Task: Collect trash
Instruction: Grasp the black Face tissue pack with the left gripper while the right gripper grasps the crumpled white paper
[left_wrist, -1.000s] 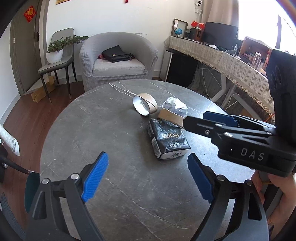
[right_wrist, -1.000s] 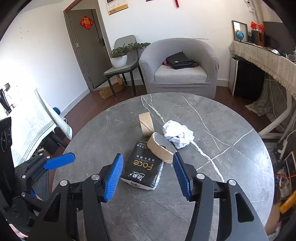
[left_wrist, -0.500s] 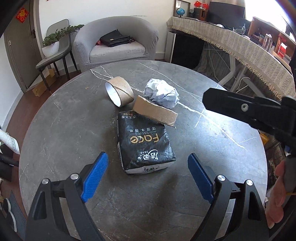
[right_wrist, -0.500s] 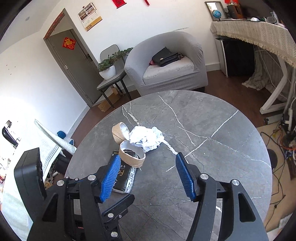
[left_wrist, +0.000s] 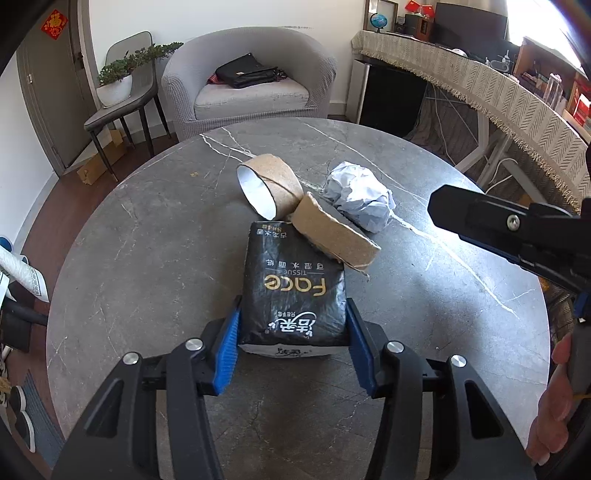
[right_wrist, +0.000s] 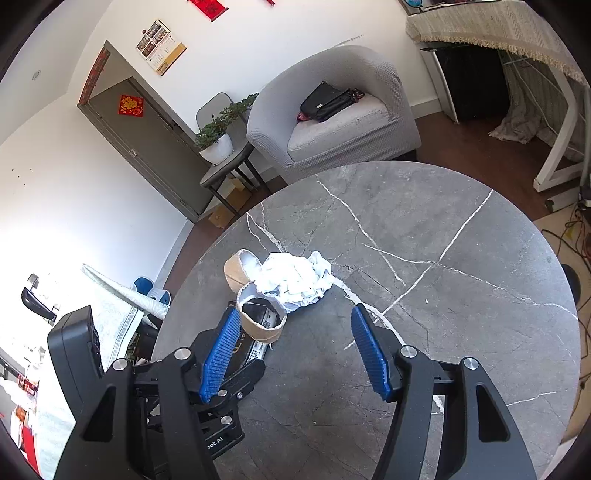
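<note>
A round grey marble tabletop (left_wrist: 147, 258) fills the view. The left gripper (left_wrist: 293, 341) reaches in from below, its blue-padded fingers (left_wrist: 226, 345) pressed against both sides of a black tissue pack (left_wrist: 293, 295) with gold lettering. A flattened cardboard ring (left_wrist: 334, 232) leans on the pack's far corner. Behind it a round cardboard tape core (left_wrist: 269, 188) lies on its side, beside a crumpled white paper ball (left_wrist: 360, 201). The right gripper (left_wrist: 517, 236), black, juts in from the right edge above the tabletop, held by a hand (left_wrist: 554, 406). Beyond stand a grey armchair (left_wrist: 251, 85) with a black bag (left_wrist: 245, 71) on its seat and a chair holding a potted plant (left_wrist: 116, 79).
</note>
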